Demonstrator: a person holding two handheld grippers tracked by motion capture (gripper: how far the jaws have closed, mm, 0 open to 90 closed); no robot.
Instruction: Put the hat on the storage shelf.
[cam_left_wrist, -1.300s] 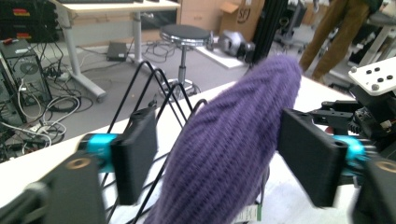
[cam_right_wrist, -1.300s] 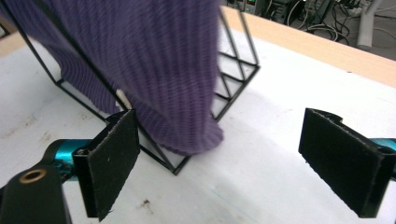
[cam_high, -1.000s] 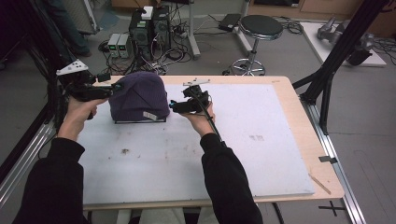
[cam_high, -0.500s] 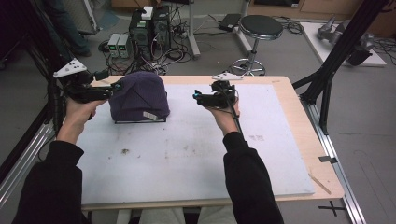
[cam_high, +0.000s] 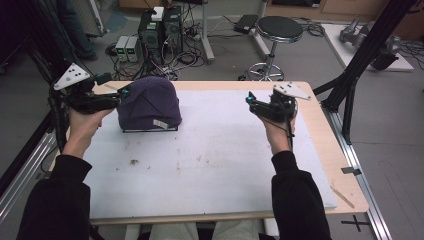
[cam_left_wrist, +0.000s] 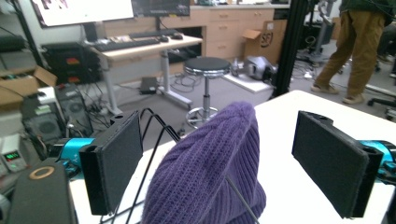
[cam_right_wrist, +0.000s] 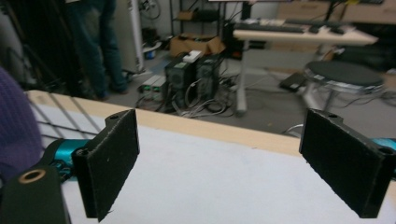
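Observation:
A purple knit beanie (cam_high: 150, 102) sits over a black wire stand (cam_high: 149, 130) at the back left of the white table top (cam_high: 215, 155). My left gripper (cam_high: 122, 93) is at the beanie's left side. In the left gripper view it (cam_left_wrist: 224, 161) stands open, its jaws wide apart, with the beanie (cam_left_wrist: 210, 163) and wire stand (cam_left_wrist: 156, 135) just ahead between them. My right gripper (cam_high: 249, 100) is open over the right part of the table, well apart from the beanie. The right gripper view has nothing between the jaws of this gripper (cam_right_wrist: 229, 163), and the beanie (cam_right_wrist: 14, 126) is at its left edge.
Behind the table are a black stool (cam_high: 277, 27), computer towers (cam_high: 160, 25) and tangled cables. A black frame post (cam_high: 360, 65) rises at the right. A person (cam_left_wrist: 357, 46) stands far off in the left gripper view. The wooden table edge (cam_high: 350, 170) runs along the right.
My right gripper has drawn away from the beanie's right side, moving rightward across the table. The left gripper has stayed at the beanie's left side.

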